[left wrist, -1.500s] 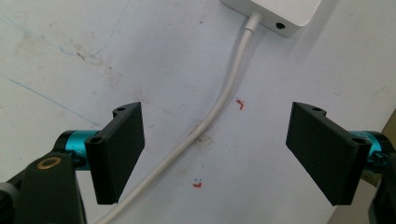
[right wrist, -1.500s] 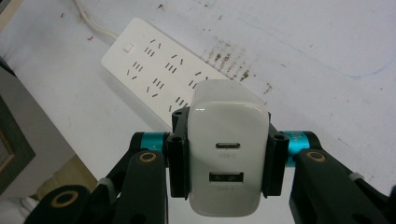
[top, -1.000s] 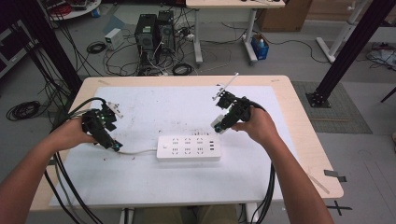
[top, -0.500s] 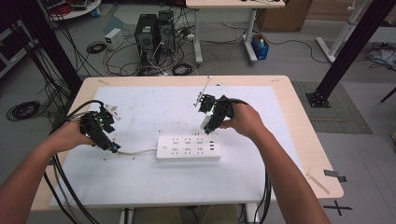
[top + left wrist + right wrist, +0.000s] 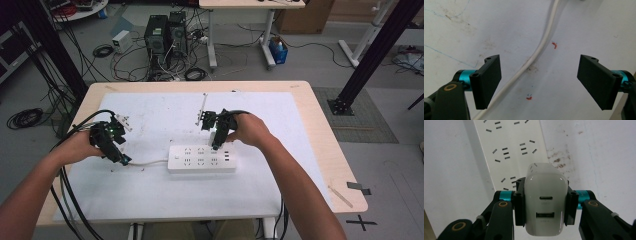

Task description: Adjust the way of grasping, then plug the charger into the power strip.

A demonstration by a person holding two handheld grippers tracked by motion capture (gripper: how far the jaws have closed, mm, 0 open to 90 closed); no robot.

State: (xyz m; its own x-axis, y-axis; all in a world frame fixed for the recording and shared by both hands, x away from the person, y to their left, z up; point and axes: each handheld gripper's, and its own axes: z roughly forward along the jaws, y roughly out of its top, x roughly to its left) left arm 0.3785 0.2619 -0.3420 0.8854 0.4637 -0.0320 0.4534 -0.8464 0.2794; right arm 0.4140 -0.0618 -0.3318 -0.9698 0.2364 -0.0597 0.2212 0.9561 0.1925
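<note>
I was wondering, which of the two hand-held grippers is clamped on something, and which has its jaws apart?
The right hand-held gripper is clamped on a white USB charger above the power strip. The left hand-held gripper has its jaws apart, straddling the strip's white cord.

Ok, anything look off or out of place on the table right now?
Nothing stands out. The power strip lies flat and square, its cord loose between the open left gripper jaws; the right gripper holds the white charger straight.

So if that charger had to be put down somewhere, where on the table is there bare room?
Free: the white mat beyond the power strip, and the wide band between it and the near edge. Crowded: around the strip, with its cord, left gripper and right gripper.
</note>
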